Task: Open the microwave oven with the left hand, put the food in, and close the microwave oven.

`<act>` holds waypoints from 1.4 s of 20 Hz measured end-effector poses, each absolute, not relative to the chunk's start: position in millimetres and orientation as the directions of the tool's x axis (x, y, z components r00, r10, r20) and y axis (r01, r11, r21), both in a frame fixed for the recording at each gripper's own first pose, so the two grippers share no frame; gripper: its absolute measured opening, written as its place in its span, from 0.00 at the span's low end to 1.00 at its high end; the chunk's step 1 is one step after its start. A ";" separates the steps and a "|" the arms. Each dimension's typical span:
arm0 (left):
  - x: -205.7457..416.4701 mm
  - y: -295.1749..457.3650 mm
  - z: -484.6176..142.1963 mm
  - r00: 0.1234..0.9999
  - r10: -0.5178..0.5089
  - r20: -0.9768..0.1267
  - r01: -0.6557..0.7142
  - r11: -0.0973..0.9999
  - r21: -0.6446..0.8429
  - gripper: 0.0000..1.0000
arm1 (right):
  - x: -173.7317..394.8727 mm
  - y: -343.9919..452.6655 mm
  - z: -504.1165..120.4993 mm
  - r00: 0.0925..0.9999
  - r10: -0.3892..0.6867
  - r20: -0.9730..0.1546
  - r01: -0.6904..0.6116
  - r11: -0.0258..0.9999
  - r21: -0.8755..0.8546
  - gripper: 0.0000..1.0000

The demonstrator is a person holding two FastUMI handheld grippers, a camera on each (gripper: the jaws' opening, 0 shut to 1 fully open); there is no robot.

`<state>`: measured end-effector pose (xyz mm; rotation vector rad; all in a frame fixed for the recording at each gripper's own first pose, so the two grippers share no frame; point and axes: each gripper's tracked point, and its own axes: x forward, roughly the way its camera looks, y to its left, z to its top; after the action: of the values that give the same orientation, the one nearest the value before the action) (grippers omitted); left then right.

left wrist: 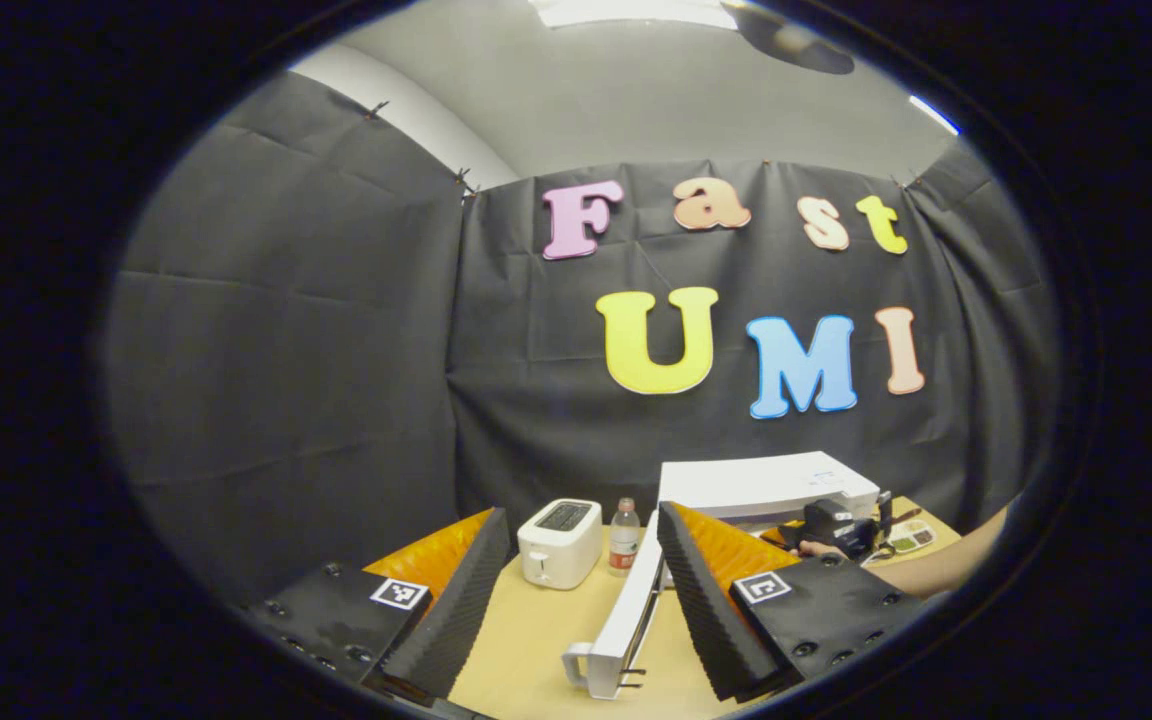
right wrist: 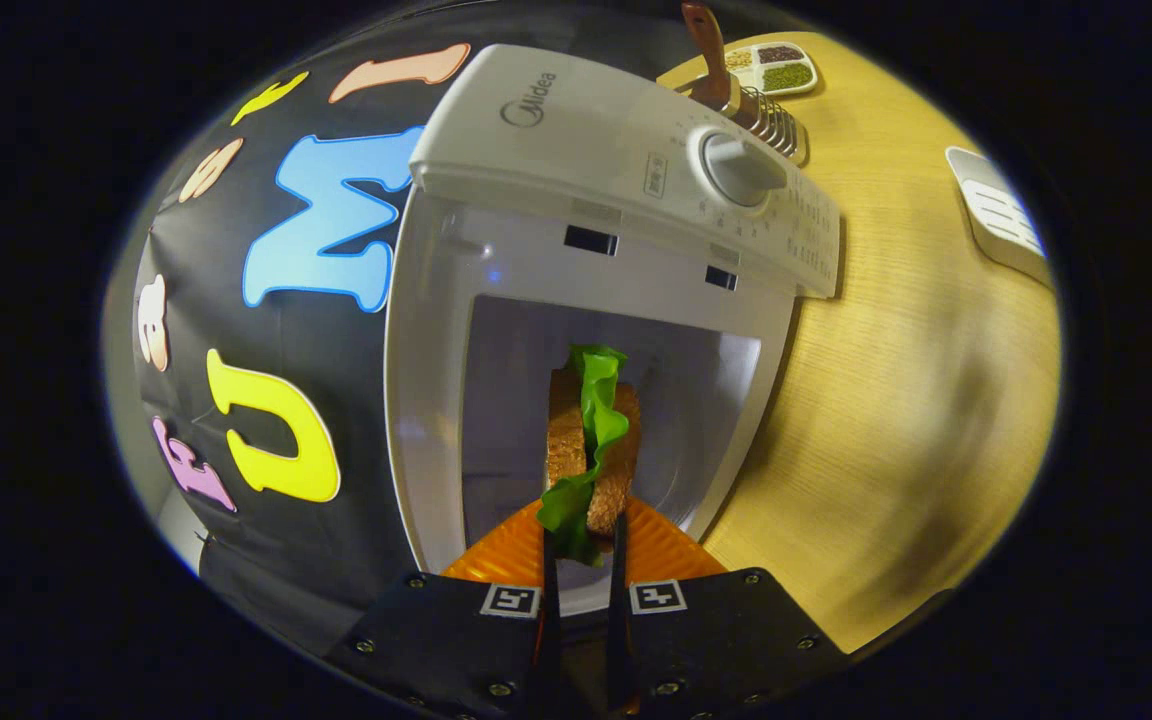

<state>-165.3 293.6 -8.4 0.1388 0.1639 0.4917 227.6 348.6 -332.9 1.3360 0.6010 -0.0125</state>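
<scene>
**Sandwich at the mouth of the open oven**

Here the right gripper (right wrist: pixel 581 545) was clenched on the sandwich (right wrist: pixel 591 440), both fingers pressing its bread slices with the lettuce between them, and it held the food just in front of the open cavity (right wrist: pixel 516 400) of the microwave oven (right wrist: pixel 626 150). In the left gripper view the door (left wrist: pixel 626 620) stood swung wide, and the left gripper (left wrist: pixel 576 600) hung released, its fingers spread and apart from the door's handle (left wrist: pixel 581 665). The step in hand looked to be the placing. To do it well, the sandwich should probably go straight in through the middle of the opening, clear of the frame, be lowered until it rests on the cavity floor, and only then be let go, so the slices stay stacked. The left gripper was best kept near the door, ready to close it. A toaster (left wrist: pixel 561 540) and a bottle (left wrist: pixel 624 535) stood on the surface (left wrist: pixel 526 640) beside the oven.
</scene>
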 end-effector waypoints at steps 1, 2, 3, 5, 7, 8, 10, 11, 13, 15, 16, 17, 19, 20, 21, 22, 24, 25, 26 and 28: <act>-166.0 298.2 -9.7 0.859 0.496 -0.127 -0.474 0.864 0.168 0.98 | 234.5 352.7 -339.2 0.851 0.312 -0.422 0.354 0.253 0.900 0.18; -165.5 301.2 -8.6 0.851 0.509 -0.131 -0.487 0.858 0.165 0.98 | 242.0 356.8 -345.1 0.853 0.296 -0.430 0.367 0.244 0.897 0.18; -163.4 302.7 -8.2 0.844 0.521 -0.130 -0.499 0.850 0.168 0.99 | 250.5 359.0 -351.4 0.857 0.277 -0.435 0.380 0.232 0.895 0.18; -164.3 307.5 -3.1 0.832 0.541 -0.118 -0.516 0.835 0.189 0.95 | 265.6 365.7 -360.4 0.860 0.245 -0.447 0.401 0.217 0.890 0.18; -166.5 312.7 -3.4 0.819 0.560 -0.124 -0.528 0.821 0.215 0.98 | 275.4 372.8 -371.7 0.857 0.230 -0.462 0.420 0.208 0.883 0.18; -167.7 315.4 -4.9 0.812 0.569 -0.131 -0.535 0.814 0.226 0.99 | 281.5 374.2 -374.7 0.861 0.221 -0.458 0.420 0.198 0.886 0.18; -170.1 320.0 -8.7 0.797 0.587 -0.146 -0.548 0.803 0.234 0.92 | 291.7 380.6 -381.0 0.864 0.206 -0.459 0.423 0.194 0.885 0.18; -171.0 322.8 -10.2 0.791 0.594 -0.148 -0.555 0.798 0.236 0.94 | 294.9 383.0 -383.3 0.864 0.202 -0.461 0.426 0.193 0.884 0.18; -171.0 326.6 -11.4 0.782 0.606 -0.148 -0.566 0.789 0.239 0.96 | 300.3 387.4 -386.2 0.864 0.196 -0.463 0.430 0.190 0.883 0.18; -168.8 331.2 -8.4 0.771 0.621 -0.140 -0.581 0.777 0.243 0.95 | 300.0 387.0 -388.6 0.856 0.191 -0.480 0.445 0.200 0.873 0.21; -170.1 335.5 -1.2 0.767 0.630 -0.121 -0.590 0.767 0.251 0.96 | 300.1 385.7 -389.5 0.852 0.188 -0.489 0.450 0.217 0.866 0.24; -169.8 335.8 3.9 0.769 0.630 -0.111 -0.592 0.766 0.250 0.98 | 300.3 386.0 -390.6 0.844 0.190 -0.501 0.456 0.236 0.858 0.26; -171.6 338.2 8.1 0.770 0.631 -0.098 -0.596 0.765 0.245 0.99 | 292.2 387.4 -396.7 0.806 0.206 -0.555 0.493 0.284 0.822 0.37; -173.1 338.5 8.7 0.773 0.628 -0.094 -0.594 0.767 0.243 0.99 | 289.1 385.1 -399.3 0.788 0.209 -0.580 0.513 0.298 0.805 0.43; -170.7 339.4 5.7 0.774 0.626 -0.098 -0.592 0.770 0.239 0.99 | 285.0 385.5 -400.6 0.780 0.213 -0.588 0.515 0.314 0.797 0.45; -168.7 338.1 3.3 0.777 0.621 -0.105 -0.588 0.775 0.232 0.99 | 284.0 384.3 -395.5 0.786 0.221 -0.578 0.501 0.321 0.804 0.59; -161.5 333.4 0.2 0.791 0.602 -0.111 -0.573 0.791 0.213 0.99 | 272.1 380.6 -388.7 0.778 0.227 -0.586 0.474 0.398 0.785 0.84; -159.4 328.1 -1.9 0.800 0.589 -0.110 -0.562 0.801 0.205 0.95 | 265.5 376.1 -386.4 0.774 0.224 -0.592 0.459 0.447 0.768 0.86; -154.8 323.6 -1.8 0.812 0.573 -0.108 -0.547 0.813 0.200 0.99 | 259.5 374.1 -382.4 0.778 0.224 -0.587 0.432 0.487 0.759 0.92; -145.2 315.3 -3.9 0.837 0.537 -0.105 -0.513 0.837 0.193 0.99 | 246.6 364.3 -367.0 0.794 0.225 -0.564 0.370 0.557 0.743 0.94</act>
<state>-145.2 315.3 -3.9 0.1594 0.1573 0.5582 246.6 364.3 -367.0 0.9966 0.6753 -0.0942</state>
